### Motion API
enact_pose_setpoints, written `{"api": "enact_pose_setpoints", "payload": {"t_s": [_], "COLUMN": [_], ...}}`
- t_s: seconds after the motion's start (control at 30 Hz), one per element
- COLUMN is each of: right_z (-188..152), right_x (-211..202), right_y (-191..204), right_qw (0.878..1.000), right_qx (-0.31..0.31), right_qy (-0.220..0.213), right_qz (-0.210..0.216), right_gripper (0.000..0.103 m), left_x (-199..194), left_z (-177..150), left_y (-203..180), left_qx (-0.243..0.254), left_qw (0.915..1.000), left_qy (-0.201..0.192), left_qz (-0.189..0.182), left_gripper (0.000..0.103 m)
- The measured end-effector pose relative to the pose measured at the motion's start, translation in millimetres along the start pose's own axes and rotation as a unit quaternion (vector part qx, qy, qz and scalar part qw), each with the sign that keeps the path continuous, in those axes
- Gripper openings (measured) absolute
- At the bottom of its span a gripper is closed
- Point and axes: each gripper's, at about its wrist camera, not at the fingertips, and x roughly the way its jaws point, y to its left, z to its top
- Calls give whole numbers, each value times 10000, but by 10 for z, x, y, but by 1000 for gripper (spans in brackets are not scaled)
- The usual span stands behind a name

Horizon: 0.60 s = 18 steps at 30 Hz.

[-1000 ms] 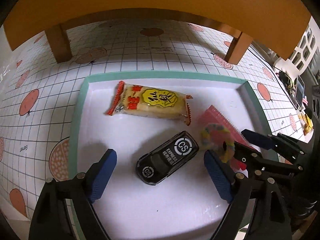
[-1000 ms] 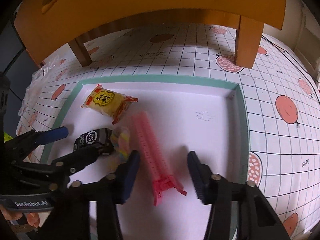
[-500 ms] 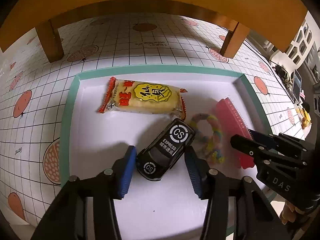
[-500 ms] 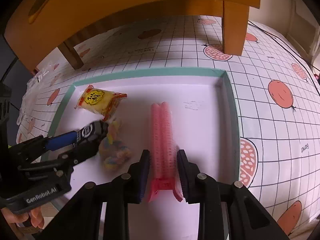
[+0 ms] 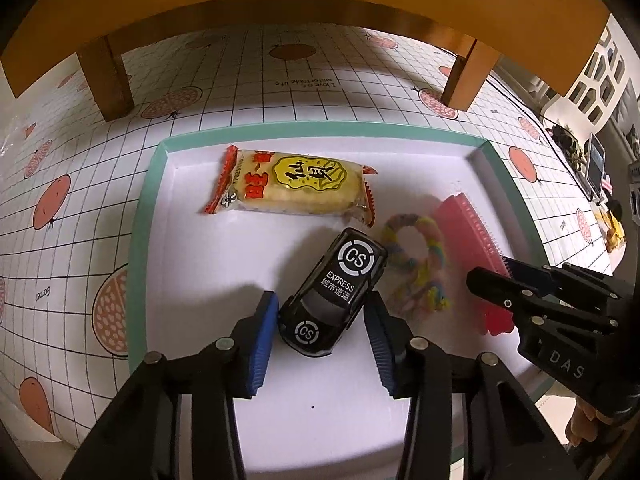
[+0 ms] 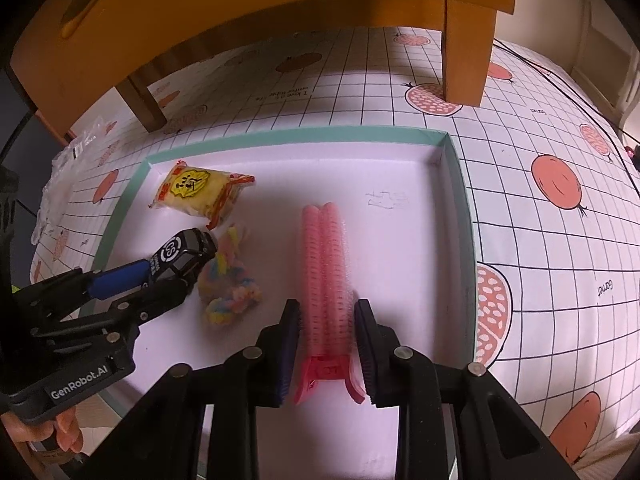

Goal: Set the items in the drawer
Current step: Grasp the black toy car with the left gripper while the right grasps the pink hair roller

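I have my left gripper (image 5: 322, 322) clamped on the black toy car (image 5: 334, 292), its 2 blue pads pressing the car's front sides inside the white tray (image 5: 148, 216) with the teal rim. My right gripper (image 6: 326, 338) pinches the pink hair clip (image 6: 326, 276) near its hinged end, the clip lying lengthwise toward the tray's far wall. Between the 2 sits a pastel rope ring (image 5: 416, 264), touching the car's rear and just beside the clip. A yellow snack packet (image 5: 292, 188) lies behind the car, its corner nearly touching the roof. An orange wooden stand (image 6: 464, 56) looms over the far side, its legs on the fruit-print grid cloth (image 6: 560, 240).
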Motion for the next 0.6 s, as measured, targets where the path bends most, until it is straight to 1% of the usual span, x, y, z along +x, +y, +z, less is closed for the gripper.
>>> {"api": "enact_pose_setpoints", "payload": {"t_s": [0.3,0.43,0.6], "right_z": [-30,-33,-36], "right_x": [-25,-95,-219], "right_y": [23,40,55], "right_qw": [10000,10000,9998], "right_qx": [4,-29,-34], "right_qy": [48,-40,-160], "right_qz": [63,81,112], "right_gripper": [29,29,29], "left_x": [-48,-95,-245], "left_z": [-3,-2,12], "left_y": [-14,-7,1], "left_qx": [-17,-42,-64], "left_qw": [10000,10000,9996], "left_qy": [-39,-90,-273], "left_qz": [1,-8,-65], "left_gripper": [43,42,38]}}
